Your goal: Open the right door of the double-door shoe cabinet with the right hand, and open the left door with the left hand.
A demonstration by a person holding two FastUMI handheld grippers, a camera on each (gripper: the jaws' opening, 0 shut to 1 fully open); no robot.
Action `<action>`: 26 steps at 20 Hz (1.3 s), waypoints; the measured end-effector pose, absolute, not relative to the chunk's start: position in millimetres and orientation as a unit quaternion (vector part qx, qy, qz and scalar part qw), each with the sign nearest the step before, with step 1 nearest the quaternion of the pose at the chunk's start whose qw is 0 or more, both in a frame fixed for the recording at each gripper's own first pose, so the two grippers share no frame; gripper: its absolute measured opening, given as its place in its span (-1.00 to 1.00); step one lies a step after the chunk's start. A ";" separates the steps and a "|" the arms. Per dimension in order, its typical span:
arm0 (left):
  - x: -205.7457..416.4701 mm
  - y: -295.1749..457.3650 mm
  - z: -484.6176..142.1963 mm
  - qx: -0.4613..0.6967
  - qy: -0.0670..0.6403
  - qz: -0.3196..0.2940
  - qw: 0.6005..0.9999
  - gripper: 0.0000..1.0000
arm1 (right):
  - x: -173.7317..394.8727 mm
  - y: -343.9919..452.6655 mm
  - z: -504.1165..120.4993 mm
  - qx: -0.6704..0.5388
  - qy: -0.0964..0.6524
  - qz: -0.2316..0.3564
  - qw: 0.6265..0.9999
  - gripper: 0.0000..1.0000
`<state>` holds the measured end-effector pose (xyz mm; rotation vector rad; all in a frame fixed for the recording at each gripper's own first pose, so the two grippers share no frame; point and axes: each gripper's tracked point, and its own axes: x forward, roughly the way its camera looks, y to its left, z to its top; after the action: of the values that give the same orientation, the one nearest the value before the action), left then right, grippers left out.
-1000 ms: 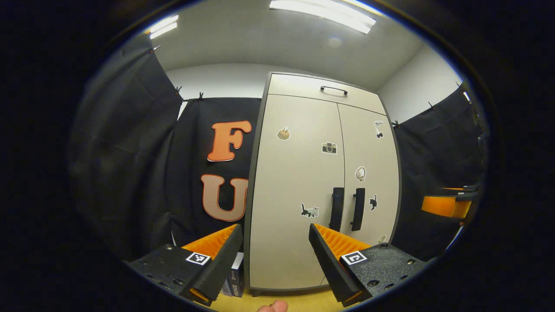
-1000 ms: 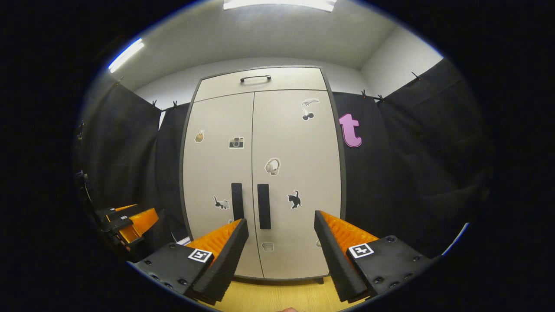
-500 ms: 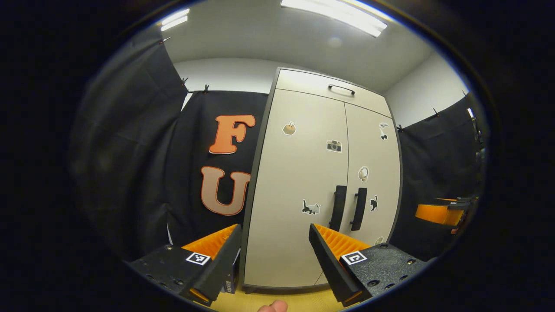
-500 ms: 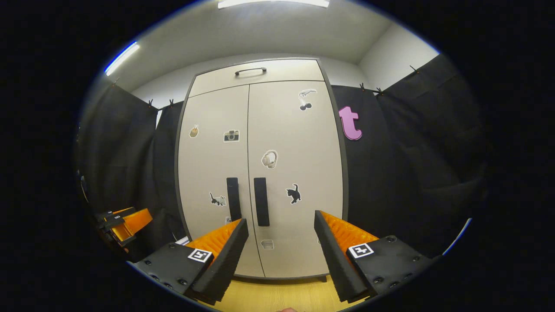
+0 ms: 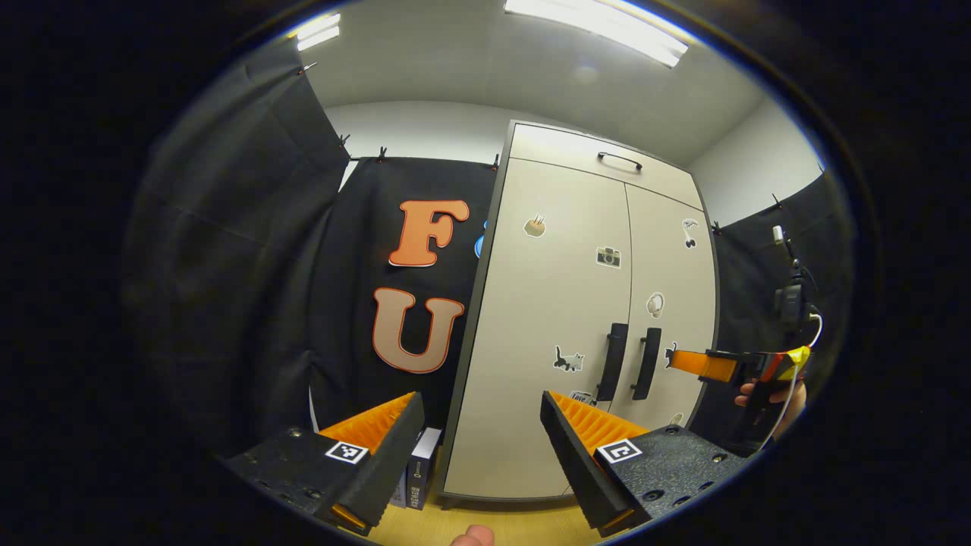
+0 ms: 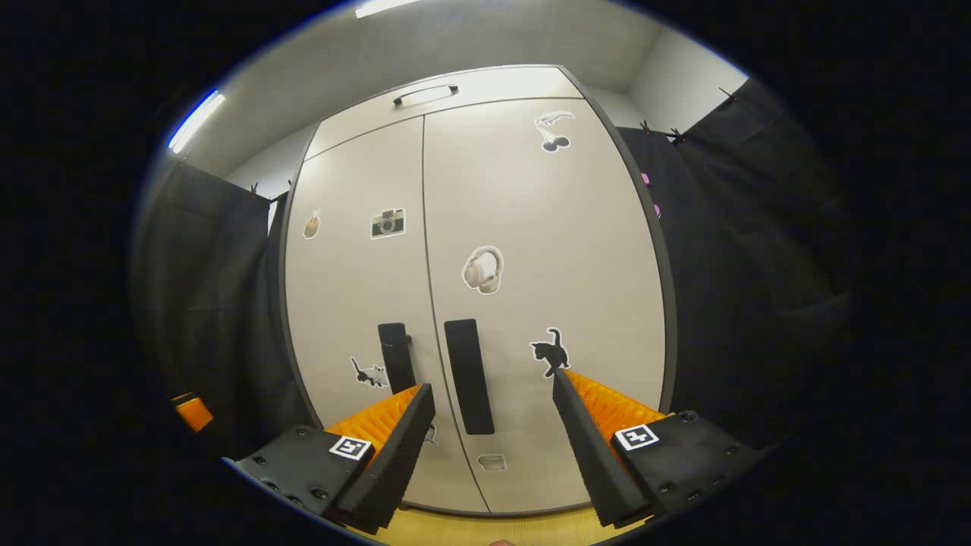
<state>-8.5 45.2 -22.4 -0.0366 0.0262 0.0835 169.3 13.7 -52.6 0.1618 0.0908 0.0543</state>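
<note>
Shoe cabinet (image 6: 531, 227) doors both closed. Right tool (image 6: 493, 447) spread wide, empty, near right handle (image 6: 469, 375) — misaligned closing could slip off. Left tool (image 5: 482, 447) spread, empty — farther back.

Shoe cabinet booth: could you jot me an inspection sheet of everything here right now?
Surface: yellow wood floor under the cabinet.
Job's things: cabinet with both doors shut; right handle and left handle untouched.
Clutter: dark boxes on the floor left of the cabinet.
Grippers: right gripper jaws apart, aimed at the right handle, not touching; left gripper jaws apart, farther off.
Cables: a white one by the hand holding the right gripper.
Surroundings: black cloth walls, ceiling lights.
</note>
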 end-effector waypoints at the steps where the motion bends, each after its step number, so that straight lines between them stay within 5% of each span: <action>1: -11.1 48.8 -22.6 -0.018 0.014 0.046 0.999 0.89 | 180.6 16.2 -54.7 0.086 0.045 0.031 0.995 1.00; 3: -14.8 56.8 -22.9 -0.016 0.013 0.056 0.998 0.88 | 198.4 17.6 -59.0 0.088 0.048 0.028 0.995 0.76; 4: -17.0 60.1 -23.3 -0.014 0.013 0.061 0.998 0.89 | 205.4 18.7 -63.6 0.088 0.052 0.026 0.994 0.95; 9: -22.1 73.2 -35.4 -0.004 0.025 0.077 0.997 0.89 | 229.8 28.8 -78.0 0.075 0.066 0.033 0.994 0.93; 16: -16.7 77.1 -55.6 -0.001 0.045 0.076 0.996 0.89 | 241.1 29.4 -82.4 0.032 0.052 0.015 0.998 0.61; 19: -13.5 69.9 -56.5 0.002 0.040 0.065 0.997 0.89 | 239.1 43.7 -86.3 0.032 0.060 0.051 0.996 0.45; 21: -10.5 61.8 -56.8 -0.005 0.038 0.051 0.998 0.89 | 239.4 46.6 -87.2 0.044 0.067 0.063 0.995 -0.12; 26: -9.9 55.1 -60.1 -0.016 0.045 0.044 0.998 0.89 | 236.4 46.7 -91.2 0.050 0.091 0.077 0.992 -0.35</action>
<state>-9.9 55.1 -60.1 -0.0319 0.0895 0.0882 236.4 46.7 -91.2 0.1011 0.1831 0.1541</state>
